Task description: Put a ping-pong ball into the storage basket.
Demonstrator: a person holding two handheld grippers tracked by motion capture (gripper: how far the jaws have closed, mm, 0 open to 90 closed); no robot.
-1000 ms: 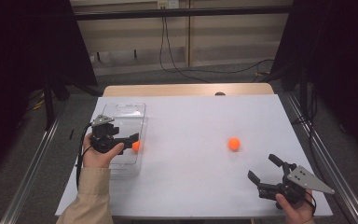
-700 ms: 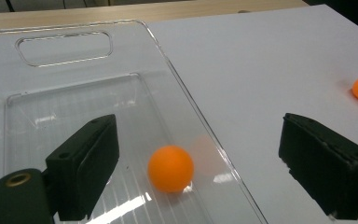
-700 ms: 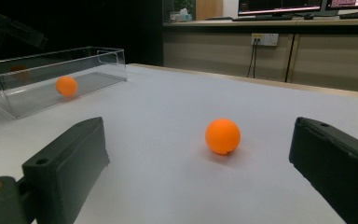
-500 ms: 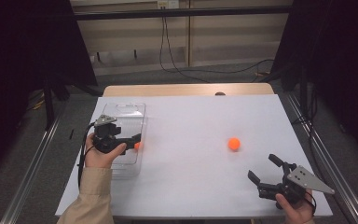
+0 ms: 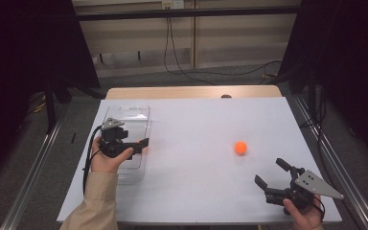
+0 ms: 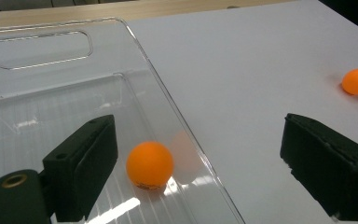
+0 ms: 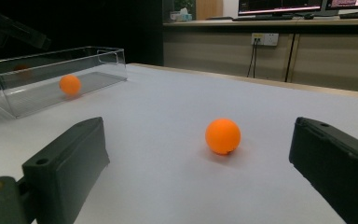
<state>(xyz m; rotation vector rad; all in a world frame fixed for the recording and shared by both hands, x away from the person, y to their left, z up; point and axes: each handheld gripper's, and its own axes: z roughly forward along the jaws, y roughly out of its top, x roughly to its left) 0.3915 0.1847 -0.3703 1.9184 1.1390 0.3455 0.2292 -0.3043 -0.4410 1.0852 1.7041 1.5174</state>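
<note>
- Orange ball [image 6: 149,164] lies on the floor of the clear plastic tray [image 6: 51,88], close to the tray's right wall — it touches neither jaw.
- Left gripper [image 5: 133,143] hangs over the tray's right edge with its jaws spread wide; in its own view one jaw stands inside the tray beside the ball, the other out over the white table [image 5: 196,129].
- Second orange ball [image 5: 240,147] rests alone on the bare table, right of centre, well apart from the tray.
- Right gripper [image 5: 272,176] sits at the near right corner — jaws wide apart, holding nothing; its view looks across at the second ball, which lies beyond the jaws.
- Far behind the table, cables hang down a wooden wall panel [image 5: 191,38].
</note>
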